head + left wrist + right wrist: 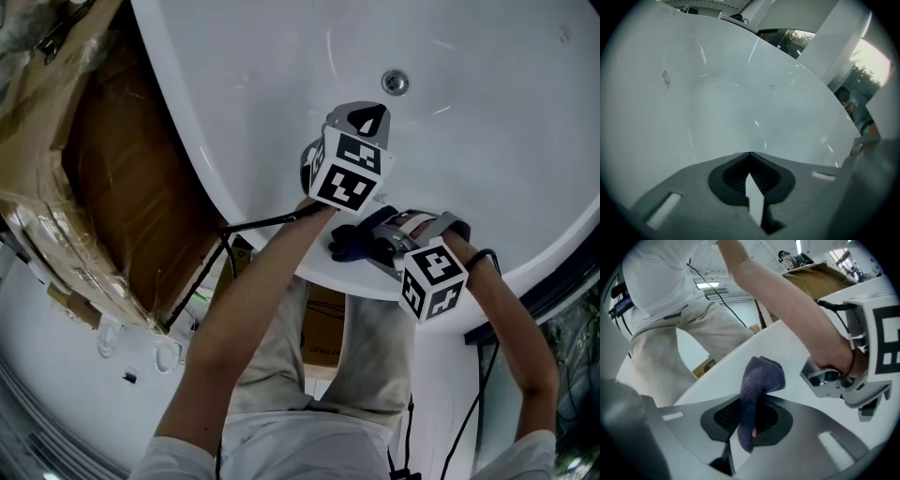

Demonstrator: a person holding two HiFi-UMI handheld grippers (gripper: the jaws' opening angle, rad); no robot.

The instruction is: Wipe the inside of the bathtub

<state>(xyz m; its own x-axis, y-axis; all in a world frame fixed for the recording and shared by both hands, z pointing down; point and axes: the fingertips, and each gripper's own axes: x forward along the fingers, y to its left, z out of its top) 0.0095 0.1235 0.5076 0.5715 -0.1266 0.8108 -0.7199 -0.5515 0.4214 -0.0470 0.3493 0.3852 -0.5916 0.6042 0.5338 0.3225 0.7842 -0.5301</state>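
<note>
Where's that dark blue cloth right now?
The cloth is pinched in the right claw, over the bathtub's near rim, close beside the left claw.

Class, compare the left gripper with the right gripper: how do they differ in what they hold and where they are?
The left gripper has its jaws together on nothing, while the right gripper is clamped on a dark cloth. The left gripper points into the white bathtub, and the right gripper sits over its near rim. Both carry a marker cube.
</note>
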